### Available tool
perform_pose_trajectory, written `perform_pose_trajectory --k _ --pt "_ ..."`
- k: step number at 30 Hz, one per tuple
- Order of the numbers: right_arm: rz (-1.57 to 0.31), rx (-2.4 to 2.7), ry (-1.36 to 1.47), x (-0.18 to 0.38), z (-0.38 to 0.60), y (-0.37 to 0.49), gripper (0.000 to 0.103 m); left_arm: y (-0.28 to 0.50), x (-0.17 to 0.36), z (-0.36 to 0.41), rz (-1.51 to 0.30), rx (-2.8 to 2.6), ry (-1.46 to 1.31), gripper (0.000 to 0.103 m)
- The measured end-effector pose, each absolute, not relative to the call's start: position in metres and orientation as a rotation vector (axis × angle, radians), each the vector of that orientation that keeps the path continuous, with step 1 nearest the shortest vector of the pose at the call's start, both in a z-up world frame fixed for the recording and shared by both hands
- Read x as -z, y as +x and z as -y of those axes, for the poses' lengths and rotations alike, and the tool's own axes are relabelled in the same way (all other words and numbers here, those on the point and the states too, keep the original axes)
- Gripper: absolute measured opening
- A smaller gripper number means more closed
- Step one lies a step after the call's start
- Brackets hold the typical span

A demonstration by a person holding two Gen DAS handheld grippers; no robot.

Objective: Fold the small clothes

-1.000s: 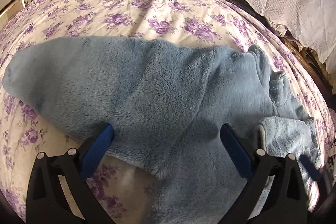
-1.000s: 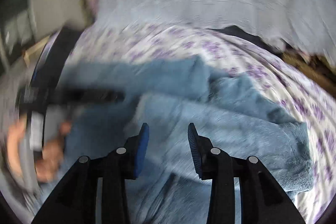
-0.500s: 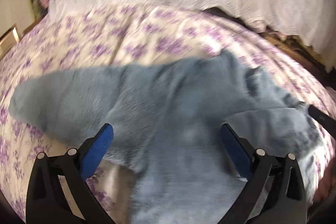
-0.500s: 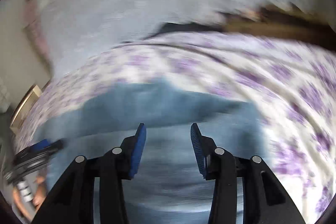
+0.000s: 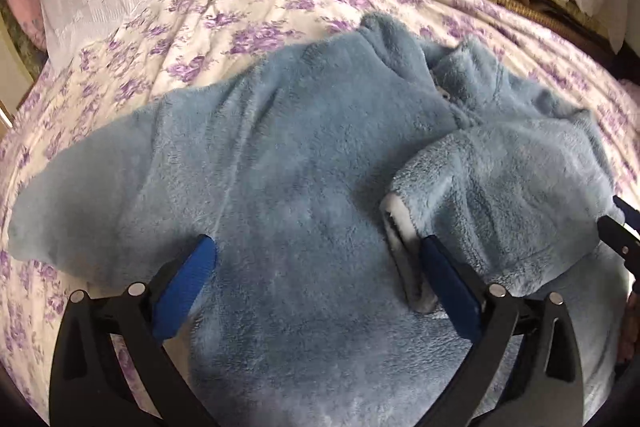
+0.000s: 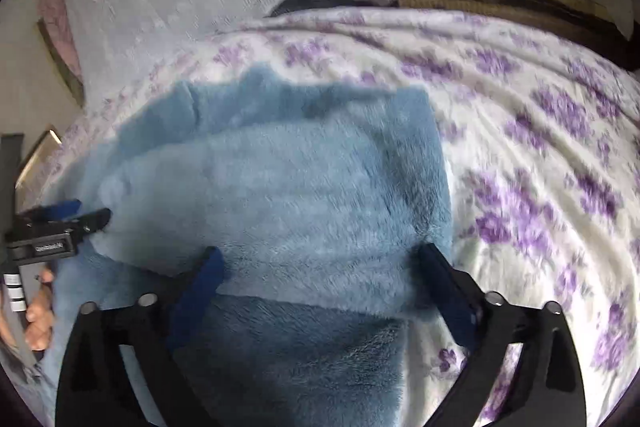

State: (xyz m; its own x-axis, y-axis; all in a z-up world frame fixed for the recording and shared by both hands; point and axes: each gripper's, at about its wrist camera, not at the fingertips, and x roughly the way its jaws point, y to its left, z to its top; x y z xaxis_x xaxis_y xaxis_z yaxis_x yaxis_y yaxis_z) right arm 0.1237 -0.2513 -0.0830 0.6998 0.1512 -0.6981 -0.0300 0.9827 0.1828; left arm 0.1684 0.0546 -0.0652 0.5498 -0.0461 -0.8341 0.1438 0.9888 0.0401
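The bed (image 5: 280,7), under a purple-flowered cover, carries the blue fleece top (image 5: 288,167) across its middle. One sleeve (image 5: 500,179) is already folded onto the body; the other still lies spread. The right tool (image 6: 320,287) has just sprung wide, gripping nothing. The left tool (image 5: 316,279) gapes, empty.
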Motion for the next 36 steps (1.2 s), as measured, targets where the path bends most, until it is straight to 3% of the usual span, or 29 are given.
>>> perform_pose_trajectory --k 7,12,17,23,24,27,29,31,33,36 --pt "-0.534 -0.066 0.436 0.078 0.305 0.076 0.099 0.157 0.039 -0.154 -0.961 -0.012 -0.16 0.099" --pt "-0.561 -0.023 0.649 0.098 0.343 0.061 0.099 0.157 0.058 -0.264 -1.003 -0.162 -0.468 0.099" --pt "-0.616 -0.043 0.598 0.102 0.336 0.072 0.1 0.163 0.078 -0.333 -0.942 -0.151 -0.783 0.099" --pt "-0.618 -0.048 0.604 0.104 0.335 0.07 0.1 0.169 0.076 -0.356 -0.833 -0.196 -0.832 0.097" --pt "-0.62 -0.047 0.603 0.104 0.335 0.071 0.1 0.169 0.076 -0.358 -0.824 -0.207 -0.832 0.093" --pt "-0.62 -0.048 0.603 0.104 0.335 0.068 0.1 0.166 0.074 -0.367 -0.82 -0.245 -0.827 0.063" --pt "-0.622 -0.047 0.601 0.105 0.334 0.066 0.1 0.166 0.075 -0.373 -0.816 -0.251 -0.841 0.05" --pt "-0.623 -0.049 0.599 0.104 0.334 0.066 0.1 0.163 0.078 -0.378 -0.82 -0.264 -0.841 0.029" --pt "-0.627 -0.048 0.596 0.104 0.334 0.067 0.1 0.163 0.079 -0.379 -0.82 -0.254 -0.841 0.015" --pt "-0.636 -0.046 0.589 0.105 0.333 0.07 0.1 0.162 0.071 -0.371 -0.812 -0.242 -0.795 0.01"
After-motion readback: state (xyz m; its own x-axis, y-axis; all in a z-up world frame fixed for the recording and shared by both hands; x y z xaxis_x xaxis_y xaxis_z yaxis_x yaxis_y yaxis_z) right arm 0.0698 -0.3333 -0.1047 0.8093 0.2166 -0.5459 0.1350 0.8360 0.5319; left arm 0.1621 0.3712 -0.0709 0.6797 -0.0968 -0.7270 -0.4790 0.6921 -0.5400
